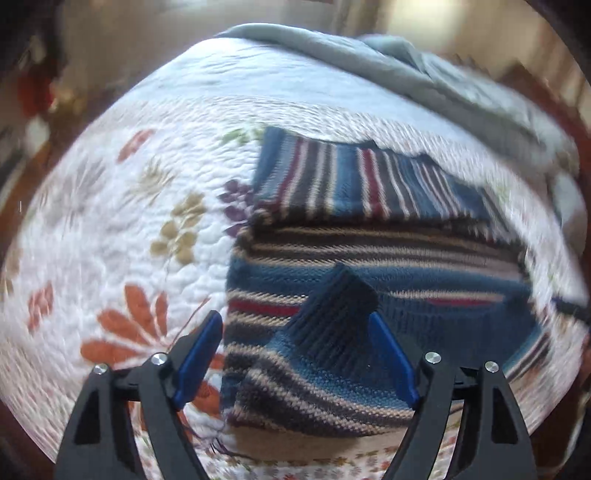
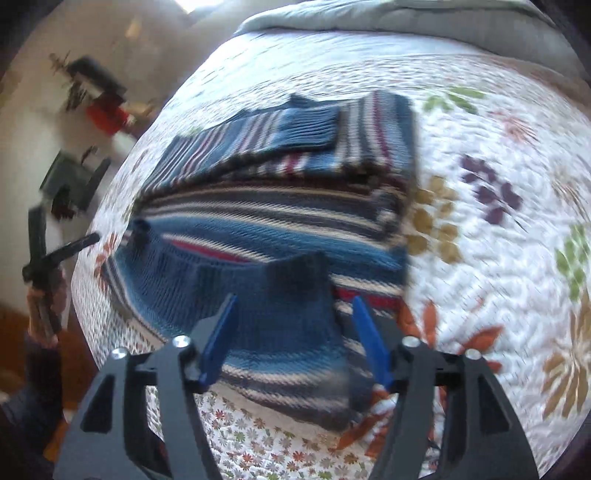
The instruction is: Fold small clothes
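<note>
A small blue knitted sweater with red, cream and dark stripes (image 1: 369, 254) lies partly folded on a floral quilt (image 1: 122, 206). One sleeve is folded across its far part (image 2: 306, 129). My left gripper (image 1: 295, 343) is open, and a sleeve's ribbed cuff (image 1: 340, 306) lies between its blue fingers. My right gripper (image 2: 291, 328) is open over the other sleeve's cuff (image 2: 291, 295), near the sweater's (image 2: 273, 218) near edge. The left gripper also shows at the left edge of the right wrist view (image 2: 55, 254).
A grey blanket (image 1: 424, 74) lies bunched at the far end of the bed, also in the right wrist view (image 2: 406, 18). The quilt (image 2: 498, 221) spreads right of the sweater. Dark and red objects (image 2: 103, 107) stand beyond the bed's left edge.
</note>
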Demonstrator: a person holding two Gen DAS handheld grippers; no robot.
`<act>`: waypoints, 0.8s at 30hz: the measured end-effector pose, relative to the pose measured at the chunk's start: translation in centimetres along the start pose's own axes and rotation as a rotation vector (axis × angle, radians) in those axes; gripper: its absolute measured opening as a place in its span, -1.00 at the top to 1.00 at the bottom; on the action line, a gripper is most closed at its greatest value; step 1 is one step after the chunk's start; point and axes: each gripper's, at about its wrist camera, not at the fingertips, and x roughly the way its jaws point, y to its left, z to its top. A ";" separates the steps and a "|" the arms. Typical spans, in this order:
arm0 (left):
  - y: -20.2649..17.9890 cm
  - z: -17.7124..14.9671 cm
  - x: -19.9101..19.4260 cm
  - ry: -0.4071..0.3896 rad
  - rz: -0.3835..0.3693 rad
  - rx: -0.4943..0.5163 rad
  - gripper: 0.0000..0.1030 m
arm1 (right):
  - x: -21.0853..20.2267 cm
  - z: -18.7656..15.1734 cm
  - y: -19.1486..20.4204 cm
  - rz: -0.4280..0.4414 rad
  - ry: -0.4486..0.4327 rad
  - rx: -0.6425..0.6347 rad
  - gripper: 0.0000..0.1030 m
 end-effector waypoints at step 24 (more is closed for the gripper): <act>-3.6 0.0 6.3 0.084 -0.175 0.180 0.79 | 4.9 0.7 0.0 0.043 0.109 -0.096 0.83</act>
